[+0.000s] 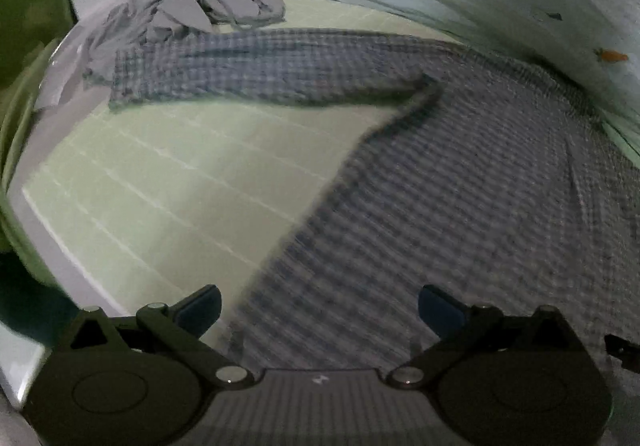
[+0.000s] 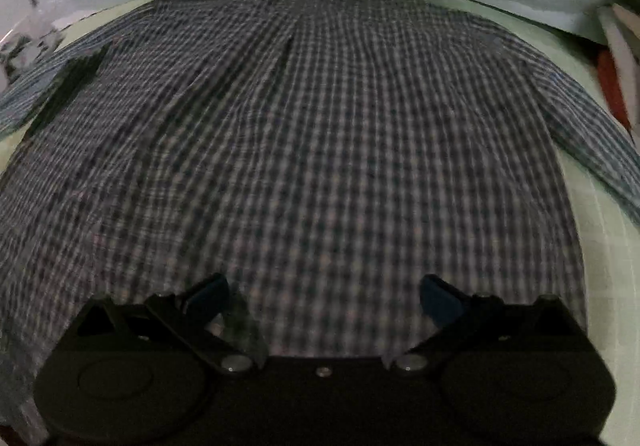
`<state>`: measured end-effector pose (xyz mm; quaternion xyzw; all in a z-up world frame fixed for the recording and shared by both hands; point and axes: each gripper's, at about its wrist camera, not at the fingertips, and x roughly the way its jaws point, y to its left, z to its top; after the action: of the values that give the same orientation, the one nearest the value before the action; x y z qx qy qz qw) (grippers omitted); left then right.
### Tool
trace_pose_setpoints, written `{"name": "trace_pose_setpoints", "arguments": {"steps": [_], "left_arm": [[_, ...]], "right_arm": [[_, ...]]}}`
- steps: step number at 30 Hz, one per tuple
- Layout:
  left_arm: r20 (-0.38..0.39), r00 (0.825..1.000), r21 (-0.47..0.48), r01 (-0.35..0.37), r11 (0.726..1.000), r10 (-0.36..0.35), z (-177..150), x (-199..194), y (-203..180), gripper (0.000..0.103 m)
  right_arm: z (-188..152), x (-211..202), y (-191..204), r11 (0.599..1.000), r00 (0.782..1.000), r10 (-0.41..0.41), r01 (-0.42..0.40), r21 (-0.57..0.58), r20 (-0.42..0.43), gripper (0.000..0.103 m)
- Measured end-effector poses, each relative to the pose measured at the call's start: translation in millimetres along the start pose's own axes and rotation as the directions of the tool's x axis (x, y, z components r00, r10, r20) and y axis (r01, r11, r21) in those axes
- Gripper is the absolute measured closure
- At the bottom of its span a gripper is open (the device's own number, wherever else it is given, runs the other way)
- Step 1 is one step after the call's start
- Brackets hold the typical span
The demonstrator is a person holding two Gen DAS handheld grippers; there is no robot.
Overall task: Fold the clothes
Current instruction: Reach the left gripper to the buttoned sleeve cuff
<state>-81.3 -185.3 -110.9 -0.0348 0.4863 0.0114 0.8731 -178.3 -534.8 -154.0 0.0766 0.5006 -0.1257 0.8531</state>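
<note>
1 checked shirt (image 2: 320,134) covers most of the pale green gridded mat (image 1: 152,182), spread flat with its back up and a sleeve (image 1: 240,66) stretched out to the side, a layout that suits folding. Behind that sleeve, a crumpled grey garment (image 1: 192,6) lies bunched at the mat's far corner, clear of the working area. Both tools hover low over the shirt's near hem: the left gripper (image 1: 320,306) at its side edge, the right gripper (image 2: 324,298) over the middle, each with jaws spread wide and holding nothing.
</note>
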Motion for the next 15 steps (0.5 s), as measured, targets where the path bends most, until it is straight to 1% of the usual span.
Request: {"name": "trace_pose_setpoints", "arguments": {"steps": [3,7,11,13,15], "left_arm": [[0.025,1.0,-0.014,0.003,1.0,-0.003,24,13,39,0.0],[0.04,0.999,-0.042,-0.03,0.999,0.031,63,32,93,0.0],[0.052,0.996,-0.071,-0.064,0.995,0.068,102,50,147,0.0],[0.04,0.996,-0.093,-0.076,0.993,0.08,117,60,168,0.0],[0.022,0.997,-0.108,-0.074,0.991,0.076,127,73,182,0.0]], "right_arm": [[0,2,16,0.997,0.999,-0.039,0.039,0.065,-0.004,0.0],[0,4,32,0.992,0.998,-0.067,0.066,0.106,0.009,0.0],[4,8,38,0.988,0.997,-0.08,0.079,0.136,0.006,0.0],[7,9,39,0.982,0.996,-0.093,0.093,0.163,-0.006,0.0],[9,10,41,0.973,0.994,-0.111,0.113,0.199,-0.023,0.0]]}}
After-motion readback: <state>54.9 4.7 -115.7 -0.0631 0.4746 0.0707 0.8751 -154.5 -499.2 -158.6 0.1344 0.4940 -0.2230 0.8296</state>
